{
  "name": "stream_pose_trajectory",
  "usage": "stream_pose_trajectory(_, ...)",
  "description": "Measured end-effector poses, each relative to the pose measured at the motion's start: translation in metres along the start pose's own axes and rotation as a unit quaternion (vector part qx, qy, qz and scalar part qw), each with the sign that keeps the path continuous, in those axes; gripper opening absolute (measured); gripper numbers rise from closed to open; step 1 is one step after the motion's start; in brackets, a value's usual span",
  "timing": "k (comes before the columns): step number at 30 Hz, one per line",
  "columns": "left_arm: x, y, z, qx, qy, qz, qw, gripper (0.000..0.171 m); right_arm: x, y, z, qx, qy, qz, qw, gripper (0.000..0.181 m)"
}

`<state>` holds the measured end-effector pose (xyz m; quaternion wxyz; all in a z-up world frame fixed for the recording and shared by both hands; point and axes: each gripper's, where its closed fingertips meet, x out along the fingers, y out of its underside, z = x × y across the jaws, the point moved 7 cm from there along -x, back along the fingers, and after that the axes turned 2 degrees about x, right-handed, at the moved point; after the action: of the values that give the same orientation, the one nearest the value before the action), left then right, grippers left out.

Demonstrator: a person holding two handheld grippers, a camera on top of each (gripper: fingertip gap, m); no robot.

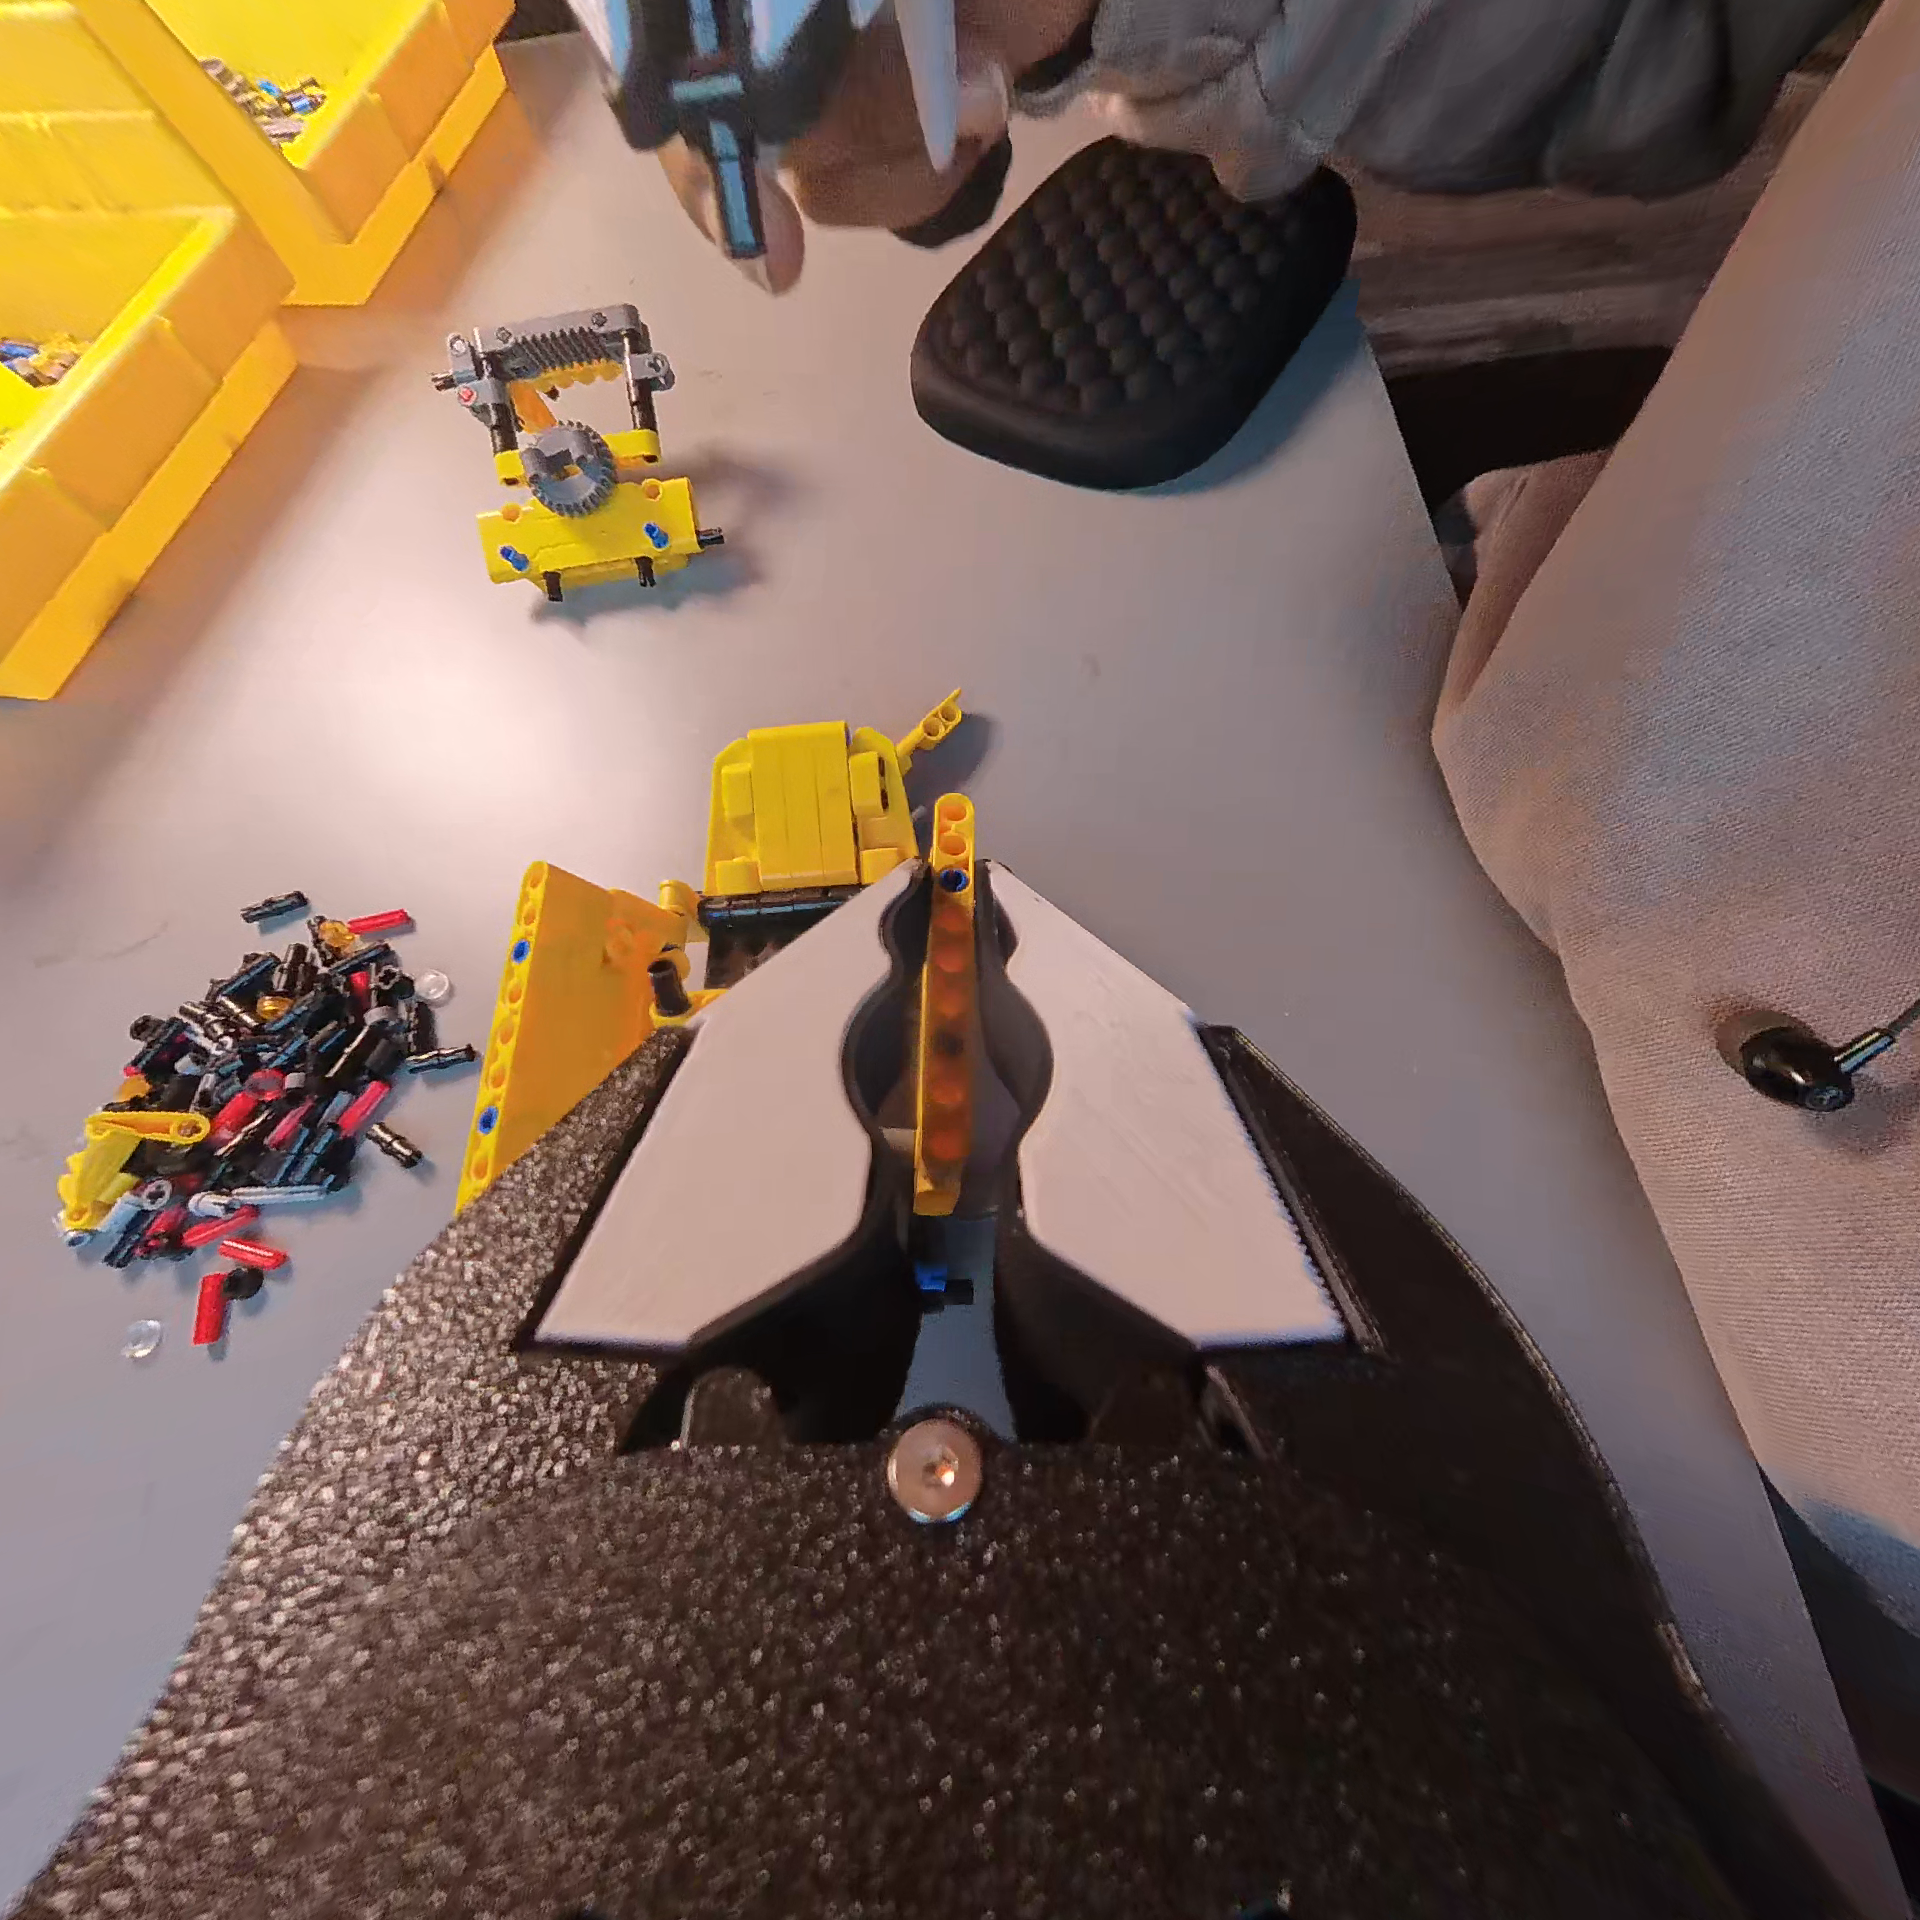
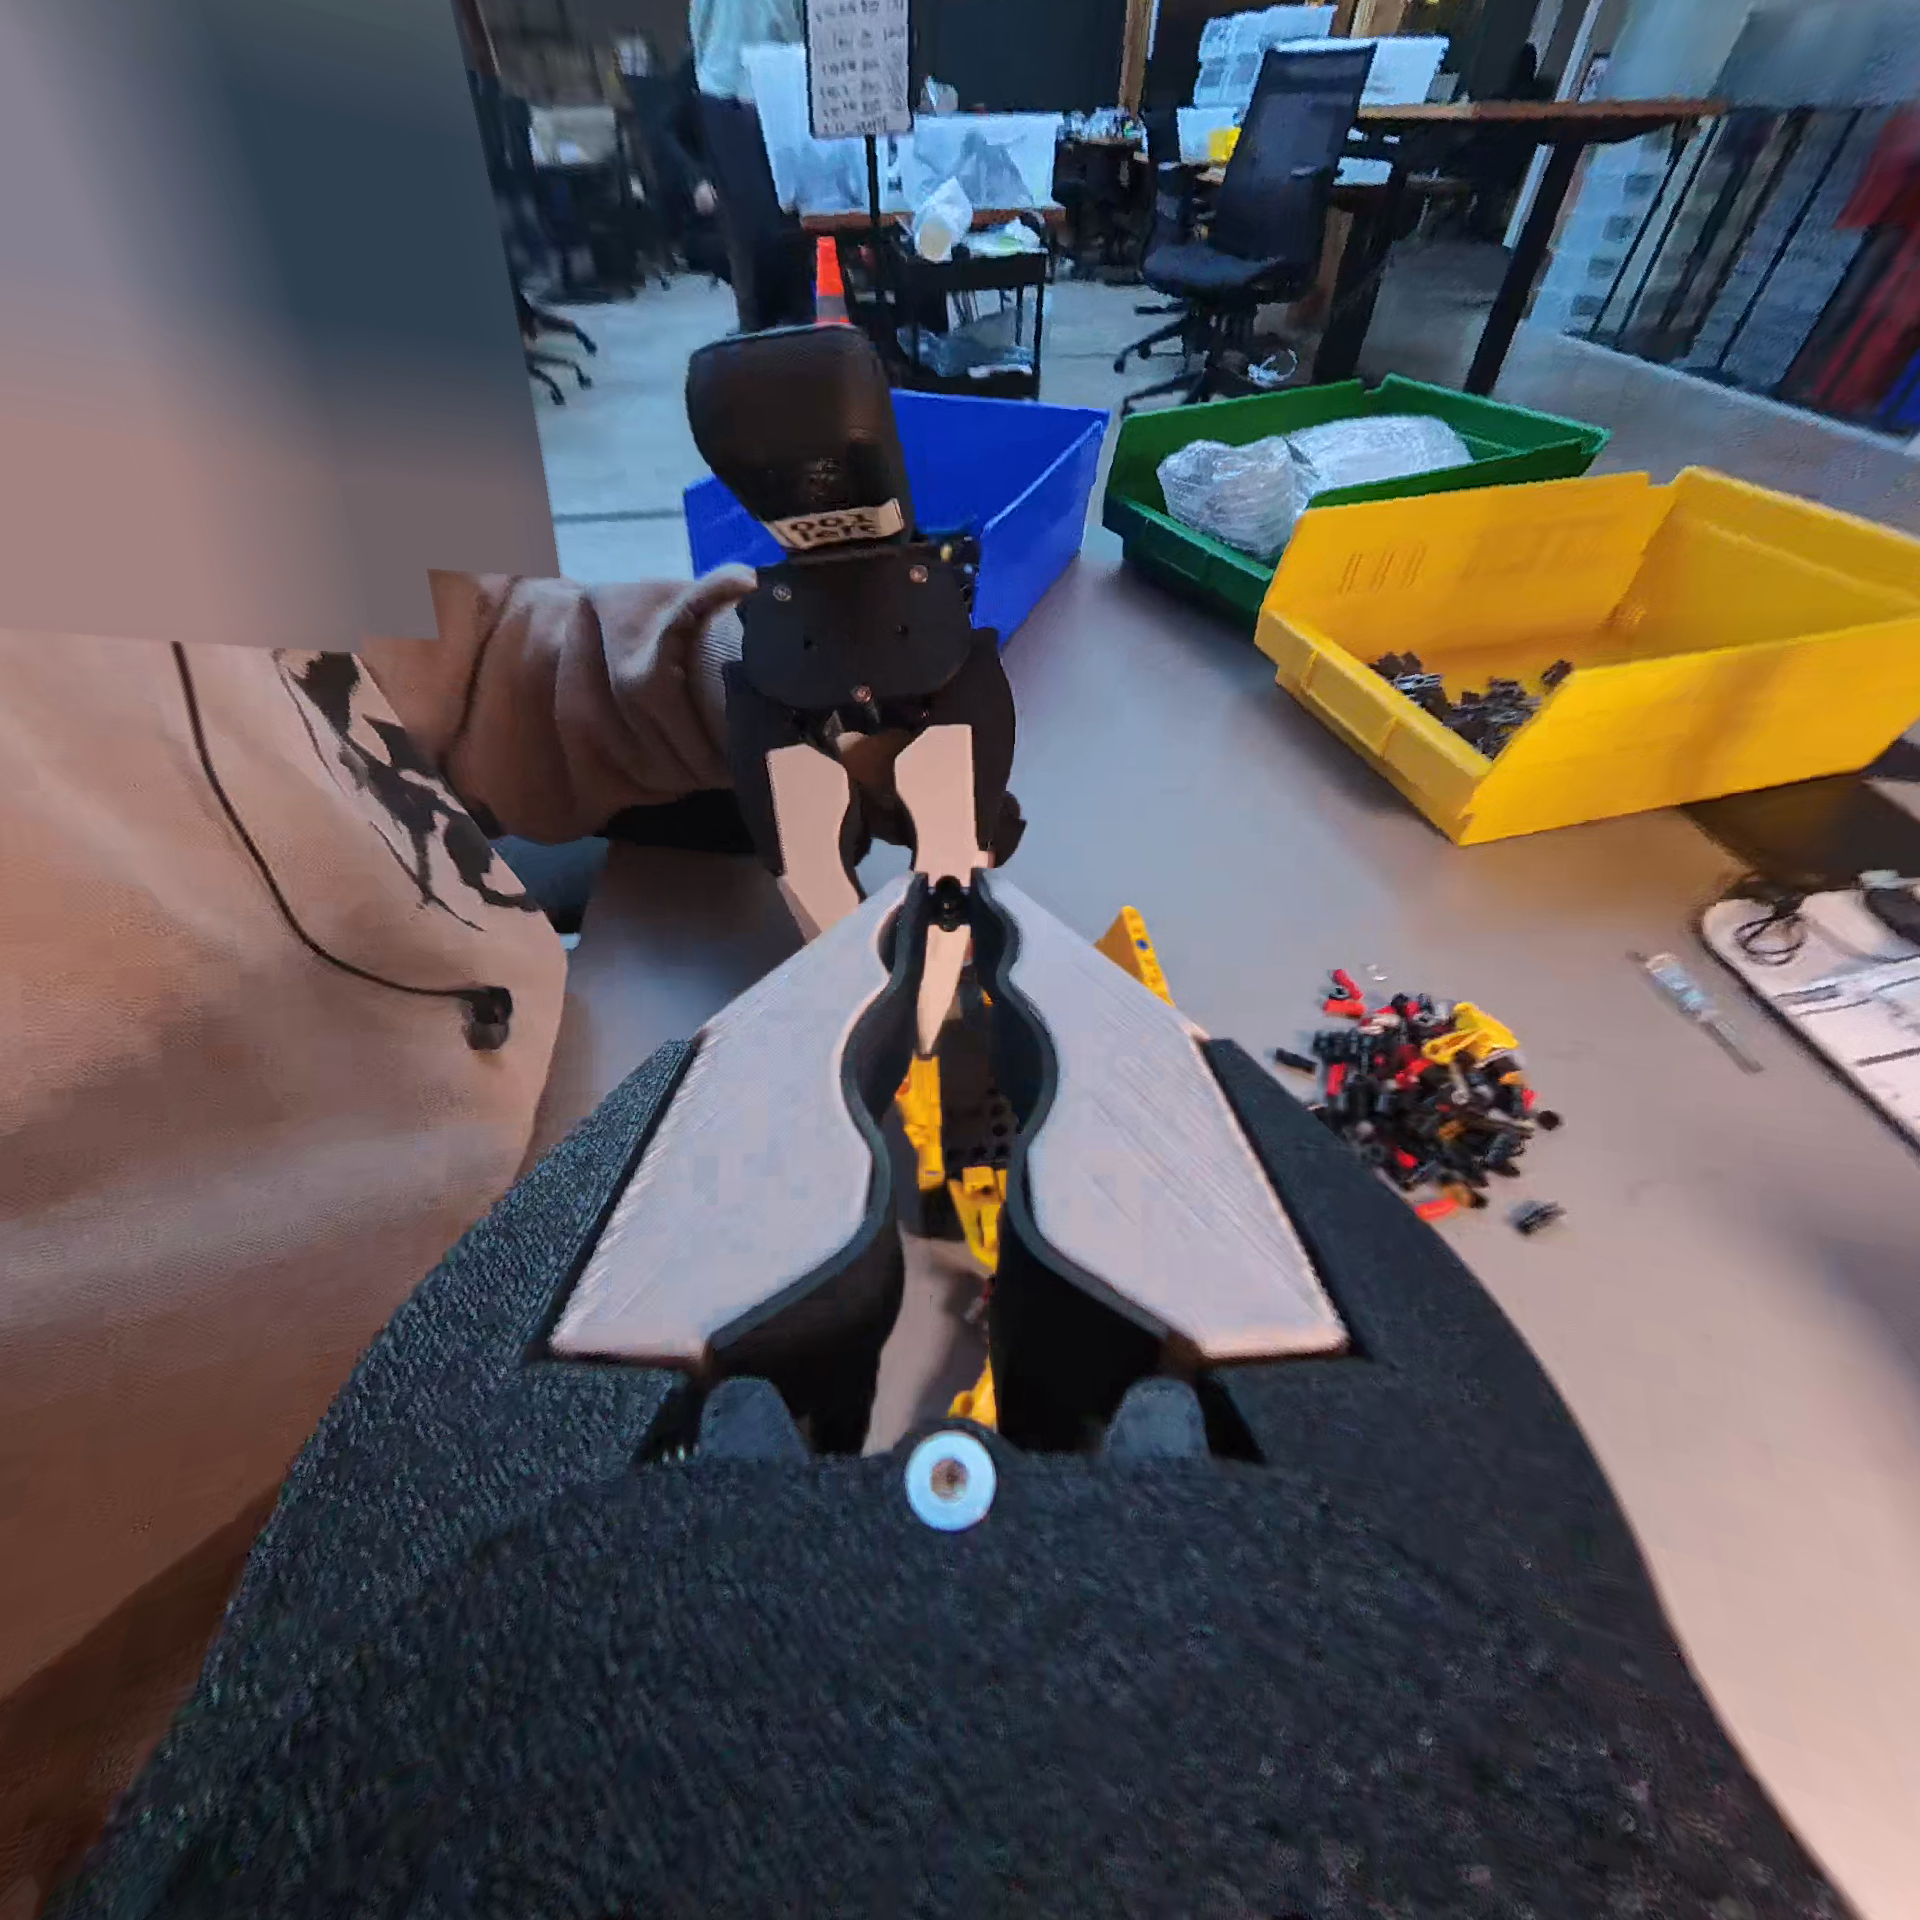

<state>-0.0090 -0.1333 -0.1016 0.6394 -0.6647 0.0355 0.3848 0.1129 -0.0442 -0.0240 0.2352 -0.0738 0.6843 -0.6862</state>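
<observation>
1. In the left wrist view, the left gripper point(image 1: 951, 883) has its fingers clamped on a yellow perforated beam point(image 1: 948, 997) that runs lengthwise between them, its far end poking out past the tips.
2. Just beyond and to the left of those fingers, a yellow brick-built vehicle model point(image 1: 800, 821) with a wide yellow blade point(image 1: 551, 1018) rests on the grey surface point(image 1: 1143, 665).
3. A loose pile of small black, red and grey pins point(image 1: 260, 1101) lies on the surface left of the blade, well apart from the gripper.
4. Farther off stands a smaller yellow and grey gear assembly point(image 1: 577, 457), with a black dimpled pad point(image 1: 1132, 312) to its right at the surface's edge.
5. Yellow bins point(image 1: 156, 343) holding small parts sit at the far left.
6. In the right wrist view, the right gripper point(image 2: 948, 899) has its fingers nearly together, pinching a small black pin point(image 2: 948, 902) at their tips, above the model.
7. Just past them the other gripper faces this one; a white label with handwriting sits on its black body, too small to make out.
8. Beyond lie a yellow bin point(image 2: 1621, 644), a green bin point(image 2: 1351, 457) with wrapped plastic and a blue bin point(image 2: 997, 488).
</observation>
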Motion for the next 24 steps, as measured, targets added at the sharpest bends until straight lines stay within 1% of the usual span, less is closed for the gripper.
stream_pose_trajectory(2,0.0,0.002,0.0,-0.01,0.006,-0.017,1.0,0.007,-0.004,0.01,-0.005,0.043,-0.008,-0.027,0.999,0.006)
stream_pose_trajectory(4,0.0,0.003,0.0,-0.023,0.011,-0.028,0.999,0.007,-0.01,0.012,-0.006,0.095,-0.048,-0.086,0.991,0.006)
stream_pose_trajectory(8,-0.003,0.003,0.004,-0.038,0.015,-0.047,0.998,0.007,-0.022,0.011,-0.009,0.19,-0.132,-0.194,0.953,0.007)
stream_pose_trajectory(10,-0.007,0.001,0.005,-0.046,0.021,-0.073,0.996,0.008,-0.025,0.012,-0.013,0.232,-0.16,-0.227,0.932,0.006)
stream_pose_trajectory(11,-0.01,-0.001,0.005,-0.051,0.025,-0.091,0.994,0.009,-0.025,0.014,-0.014,0.243,-0.166,-0.236,0.926,0.006)
stream_pose_trajectory(13,-0.019,-0.007,0.008,-0.066,0.027,-0.135,0.988,0.011,-0.023,0.018,-0.017,0.251,-0.169,-0.234,0.924,0.006)
stream_pose_trajectory(15,-0.026,-0.013,0.014,-0.088,0.013,-0.184,0.979,0.013,-0.019,0.022,-0.019,0.25,-0.162,-0.223,0.928,0.006)
stream_pose_trajectory(18,-0.031,-0.021,0.019,-0.119,0.001,-0.24,0.963,0.016,-0.005,0.026,-0.02,0.222,-0.129,-0.183,0.949,0.006)
stream_pose_trajectory(21,-0.027,-0.024,0.018,-0.122,-0.007,-0.251,0.96,0.016,0.015,0.026,-0.015,0.166,-0.098,-0.139,0.971,0.006)
stream_pose_trajectory(24,-0.026,-0.025,0.015,-0.107,-0.012,-0.245,0.963,0.012,0.033,0.026,-0.014,0.134,-0.083,-0.115,0.981,0.007)
